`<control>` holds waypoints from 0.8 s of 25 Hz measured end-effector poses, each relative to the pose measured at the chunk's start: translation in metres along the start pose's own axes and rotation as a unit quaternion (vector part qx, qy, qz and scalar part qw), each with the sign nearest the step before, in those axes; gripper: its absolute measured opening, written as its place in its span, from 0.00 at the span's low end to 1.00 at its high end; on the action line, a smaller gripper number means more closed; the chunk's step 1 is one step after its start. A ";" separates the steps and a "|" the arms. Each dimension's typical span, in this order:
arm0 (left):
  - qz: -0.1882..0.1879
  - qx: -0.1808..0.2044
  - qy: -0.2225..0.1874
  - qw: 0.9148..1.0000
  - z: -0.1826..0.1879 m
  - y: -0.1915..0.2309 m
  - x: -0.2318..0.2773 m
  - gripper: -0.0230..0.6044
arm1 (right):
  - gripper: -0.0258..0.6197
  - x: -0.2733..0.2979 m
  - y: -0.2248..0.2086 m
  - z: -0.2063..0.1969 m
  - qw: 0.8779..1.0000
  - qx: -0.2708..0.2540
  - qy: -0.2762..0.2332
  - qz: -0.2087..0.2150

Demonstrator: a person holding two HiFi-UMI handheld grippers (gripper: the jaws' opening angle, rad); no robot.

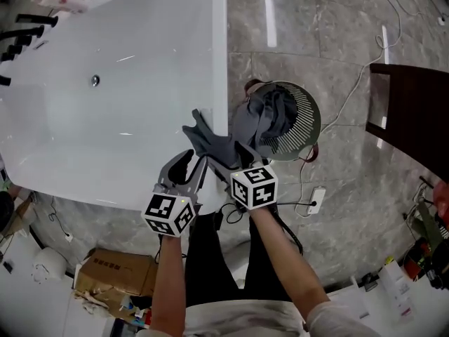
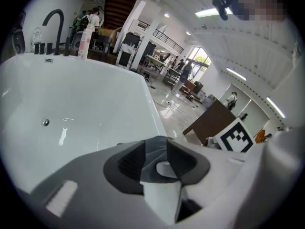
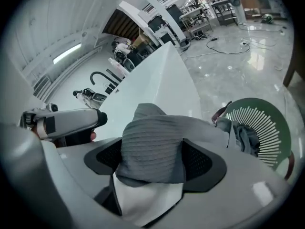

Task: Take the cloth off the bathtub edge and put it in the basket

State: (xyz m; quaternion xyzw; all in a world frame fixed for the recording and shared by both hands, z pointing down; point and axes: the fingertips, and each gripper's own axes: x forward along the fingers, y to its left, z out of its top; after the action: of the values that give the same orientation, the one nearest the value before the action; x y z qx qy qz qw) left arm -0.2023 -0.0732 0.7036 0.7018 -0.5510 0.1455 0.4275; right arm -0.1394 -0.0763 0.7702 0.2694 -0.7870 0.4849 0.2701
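Left claw (image 1: pixel 188 159) pinched on a thin fold of the cloth (image 1: pixel 219 146), right claw (image 1: pixel 240 153) clamped wide around a thick bunch, far end seemingly already in the basket (image 1: pixel 313 115) beside the bathtub edge (image 1: pixel 219 62): I'd carry both claws over the rim before letting go.

The grey ribbed cloth (image 1: pixel 214 144) spreads across the near end of the white bathtub edge (image 1: pixel 219 62) (touching it or not is unclear). It stretches toward two o'clock, and its far end is bunched inside the round green slatted basket (image 1: pixel 306 118), which stands on the floor just beside the edge.
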 end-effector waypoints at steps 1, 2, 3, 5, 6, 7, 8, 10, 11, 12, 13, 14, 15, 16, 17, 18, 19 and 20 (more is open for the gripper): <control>-0.004 0.002 0.001 1.000 0.001 0.002 -0.001 0.35 | 0.62 0.000 0.003 0.001 1.000 0.001 -0.002 0.000; -0.007 0.004 0.002 1.000 0.001 0.005 -0.003 0.34 | 0.56 -0.002 0.006 0.001 1.000 0.000 -0.005 0.000; -0.010 0.007 0.004 1.000 0.001 0.007 -0.004 0.34 | 0.50 -0.004 0.009 0.001 1.000 -0.002 -0.008 0.000; -0.016 0.014 0.009 1.000 0.003 0.010 -0.003 0.34 | 0.46 -0.009 0.013 0.002 1.000 -0.002 -0.016 0.001; -0.019 0.019 0.012 1.000 0.005 0.009 -0.002 0.34 | 0.43 -0.013 0.013 0.003 1.000 0.000 -0.022 0.005; -0.022 0.025 0.014 0.999 0.007 0.008 0.000 0.34 | 0.39 -0.018 0.013 0.005 1.000 0.003 -0.029 0.010; -0.026 0.032 0.017 0.999 0.009 0.005 0.002 0.34 | 0.37 -0.023 0.013 0.007 0.999 0.005 -0.037 0.014; -0.033 0.045 0.022 0.998 0.014 -0.001 0.008 0.34 | 0.23 -0.037 0.012 0.013 0.998 0.007 -0.059 0.015; -0.035 0.051 0.024 0.998 0.016 -0.004 0.012 0.34 | 0.12 -0.042 0.009 0.015 0.998 0.009 -0.068 0.013; -0.037 0.054 0.026 0.997 0.018 -0.006 0.016 0.34 | 0.10 -0.047 0.004 0.016 0.997 0.009 -0.072 0.011; -0.038 0.057 0.027 0.997 0.020 -0.009 0.019 0.34 | 0.10 -0.050 -0.001 0.016 0.997 0.010 -0.075 0.009; -0.039 0.058 0.028 0.997 0.021 -0.013 0.023 0.34 | 0.10 -0.054 -0.008 0.016 0.997 0.012 -0.077 0.007; -0.041 0.061 0.029 0.997 0.021 -0.018 0.027 0.34 | 0.10 -0.059 -0.015 0.017 0.997 0.016 -0.081 0.005; -0.044 0.064 0.032 0.997 0.021 -0.023 0.030 0.34 | 0.10 -0.065 -0.022 0.018 0.996 0.020 -0.086 0.002; -0.047 0.067 0.035 0.996 0.020 -0.030 0.034 0.34 | 0.10 -0.070 -0.030 0.020 0.996 0.024 -0.091 -0.002; -0.051 0.069 0.038 0.996 0.019 -0.036 0.038 0.34 | 0.10 -0.076 -0.038 0.021 0.995 0.027 -0.096 -0.007; -0.055 0.069 0.040 0.995 0.018 -0.043 0.041 0.34 | 0.10 -0.082 -0.045 0.023 0.994 0.029 -0.102 -0.011; -0.059 0.065 0.040 0.995 0.018 -0.050 0.045 0.34 | 0.10 -0.088 -0.054 0.024 0.994 0.032 -0.106 -0.016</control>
State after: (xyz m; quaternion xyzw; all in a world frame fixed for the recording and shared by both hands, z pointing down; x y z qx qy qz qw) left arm -0.1465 -0.1147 0.7007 0.7530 -0.4802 0.1837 0.4106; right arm -0.0440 -0.1040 0.7336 0.3404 -0.7909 0.4740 0.1840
